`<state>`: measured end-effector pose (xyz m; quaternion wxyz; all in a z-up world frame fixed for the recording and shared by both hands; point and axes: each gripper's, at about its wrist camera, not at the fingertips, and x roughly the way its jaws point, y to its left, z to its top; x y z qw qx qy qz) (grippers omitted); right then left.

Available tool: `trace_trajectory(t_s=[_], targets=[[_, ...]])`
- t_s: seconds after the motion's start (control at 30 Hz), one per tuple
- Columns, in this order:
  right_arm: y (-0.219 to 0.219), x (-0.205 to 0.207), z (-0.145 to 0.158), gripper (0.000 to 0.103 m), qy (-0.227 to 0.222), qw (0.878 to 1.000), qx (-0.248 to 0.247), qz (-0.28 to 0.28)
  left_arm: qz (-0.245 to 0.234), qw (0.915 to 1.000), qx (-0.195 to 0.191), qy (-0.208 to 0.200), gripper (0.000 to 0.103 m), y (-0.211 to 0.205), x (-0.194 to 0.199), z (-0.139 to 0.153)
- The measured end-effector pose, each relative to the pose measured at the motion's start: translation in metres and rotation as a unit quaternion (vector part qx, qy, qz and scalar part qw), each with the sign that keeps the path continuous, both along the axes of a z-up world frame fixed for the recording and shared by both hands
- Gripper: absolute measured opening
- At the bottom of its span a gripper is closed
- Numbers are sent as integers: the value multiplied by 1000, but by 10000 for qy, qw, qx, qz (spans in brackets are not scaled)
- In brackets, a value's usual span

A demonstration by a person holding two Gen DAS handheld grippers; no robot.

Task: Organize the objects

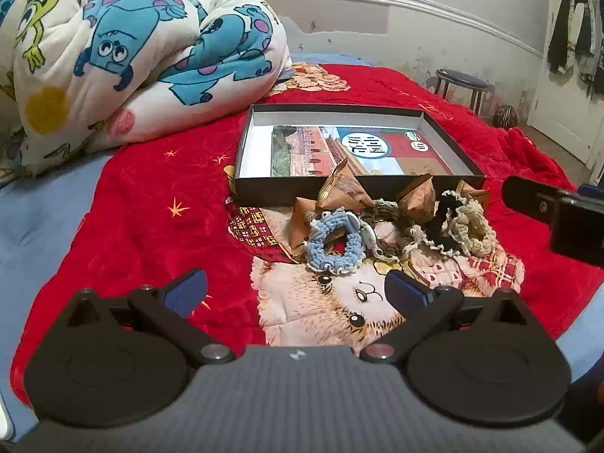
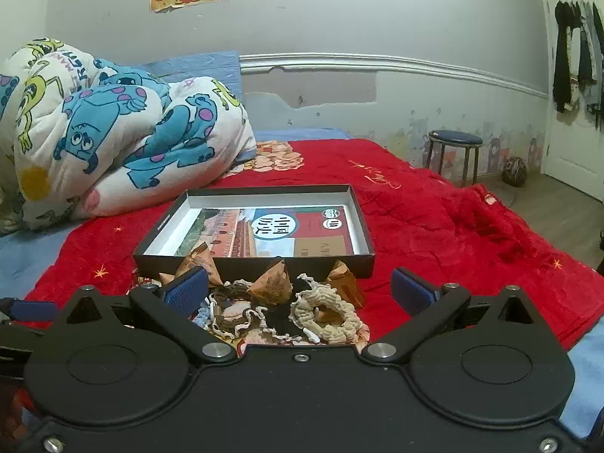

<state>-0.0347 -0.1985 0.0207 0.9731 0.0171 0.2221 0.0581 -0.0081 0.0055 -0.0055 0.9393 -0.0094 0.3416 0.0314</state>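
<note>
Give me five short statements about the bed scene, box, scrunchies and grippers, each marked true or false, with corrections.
1. The black box holds a picture book. True.
2. The blue scrunchie lies inside the box. False: it lies on the red blanket in front of the box.
3. Both the left gripper and the right gripper are open and empty. True.
4. The cream scrunchie sits on the stool. False: it lies on the blanket.
5. The box has its lid on. False: it is open.

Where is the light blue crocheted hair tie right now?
In the left wrist view, the light blue hair tie lies on the red blanket, leftmost in the pile before the open box, beside a brown paper packet.
</note>
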Motion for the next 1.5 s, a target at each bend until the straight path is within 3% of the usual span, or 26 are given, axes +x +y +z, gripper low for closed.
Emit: trace_trajectory(t_s=[0.2, 0.9, 1.33, 1.5], targets=[[1, 0, 0, 103, 2, 10000, 71, 60, 87, 9998, 3, 171, 103, 2, 3, -4], [1, 14, -11, 103, 217, 9995, 210, -36, 6, 9994, -302, -142, 103, 6, -2, 2], [-1, 18, -14, 103, 249, 9992, 275, -113, 66, 9996, 82, -273, 103, -3, -6, 9], [-4, 18, -14, 103, 262, 9990, 306, -212, 14, 9993, -73, -380, 103, 0, -9, 12]])
